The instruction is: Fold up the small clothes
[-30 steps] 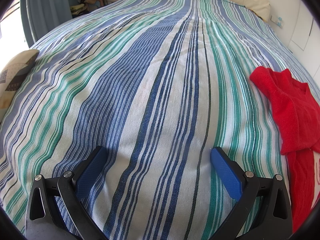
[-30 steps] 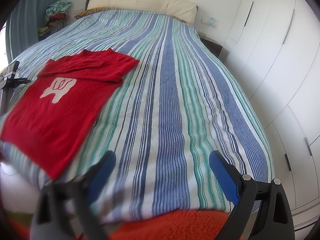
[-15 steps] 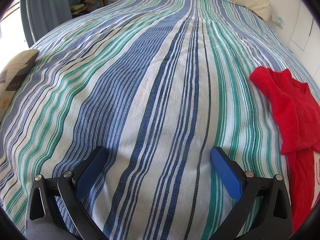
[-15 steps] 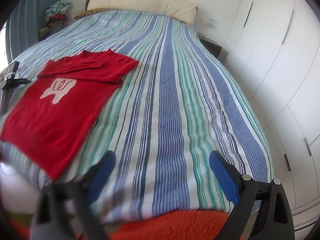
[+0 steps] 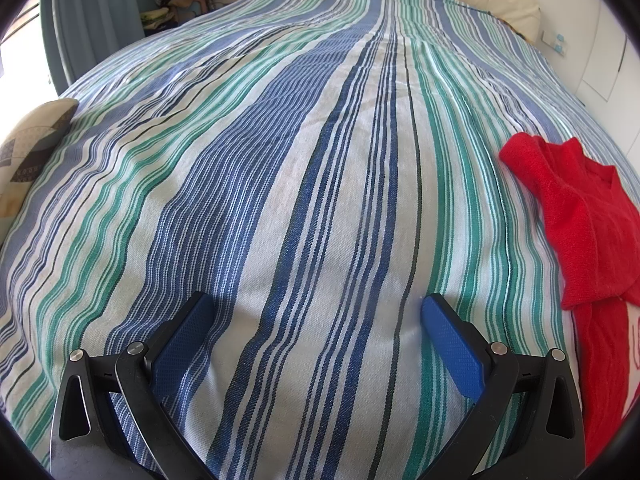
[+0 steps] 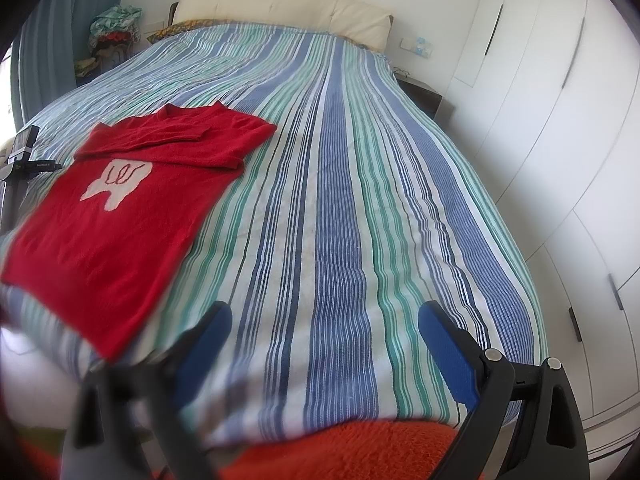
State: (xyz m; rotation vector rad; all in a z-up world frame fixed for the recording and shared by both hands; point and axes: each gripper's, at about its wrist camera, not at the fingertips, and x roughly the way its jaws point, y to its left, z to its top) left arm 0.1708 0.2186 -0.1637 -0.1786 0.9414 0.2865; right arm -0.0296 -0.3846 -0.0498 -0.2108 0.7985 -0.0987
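Note:
A small red sweater with a white tooth motif lies flat on the striped bedspread, its sleeves folded across the chest. In the left wrist view its shoulder and sleeve show at the right edge. My left gripper is open and empty, low over the bedspread, left of the sweater. My right gripper is open and empty, near the foot of the bed, right of the sweater.
A patterned cushion lies at the bed's left edge. A pile of clothes stands by the curtain at the back left. White wardrobe doors line the right side. An orange rug lies below the bed's foot.

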